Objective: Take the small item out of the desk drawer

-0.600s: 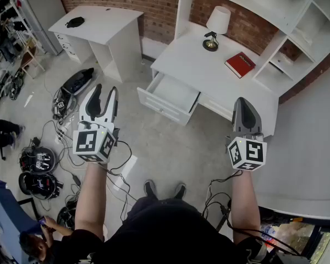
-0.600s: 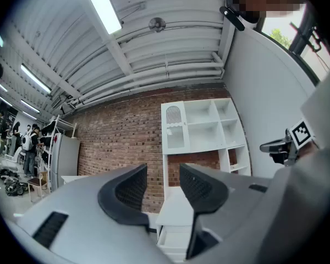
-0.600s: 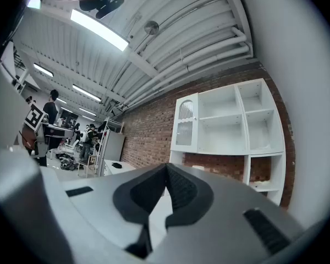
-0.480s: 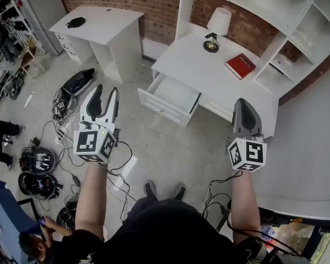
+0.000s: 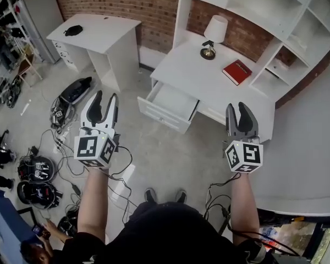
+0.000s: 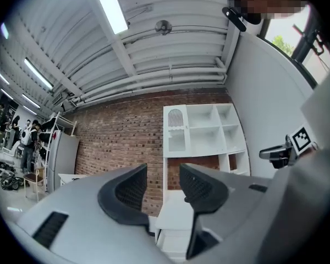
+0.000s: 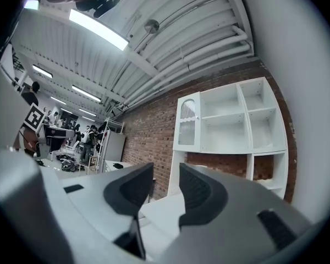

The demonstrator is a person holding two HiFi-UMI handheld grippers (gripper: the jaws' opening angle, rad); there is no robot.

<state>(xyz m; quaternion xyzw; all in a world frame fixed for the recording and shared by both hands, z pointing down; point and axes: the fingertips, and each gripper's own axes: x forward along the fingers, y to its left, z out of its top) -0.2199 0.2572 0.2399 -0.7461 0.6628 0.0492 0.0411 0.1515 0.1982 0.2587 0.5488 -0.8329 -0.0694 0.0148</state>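
White drawer (image 5: 170, 104) stands pulled out of the desk (image 5: 220, 84) front; any item inside cannot be made out. Left gripper (image 5: 103, 99) and right gripper (image 5: 238, 110), short of the desk, are released, jaws apart and empty.

table lamp (image 5: 216, 29), red book (image 5: 237, 72), brick wall (image 5: 126, 1)
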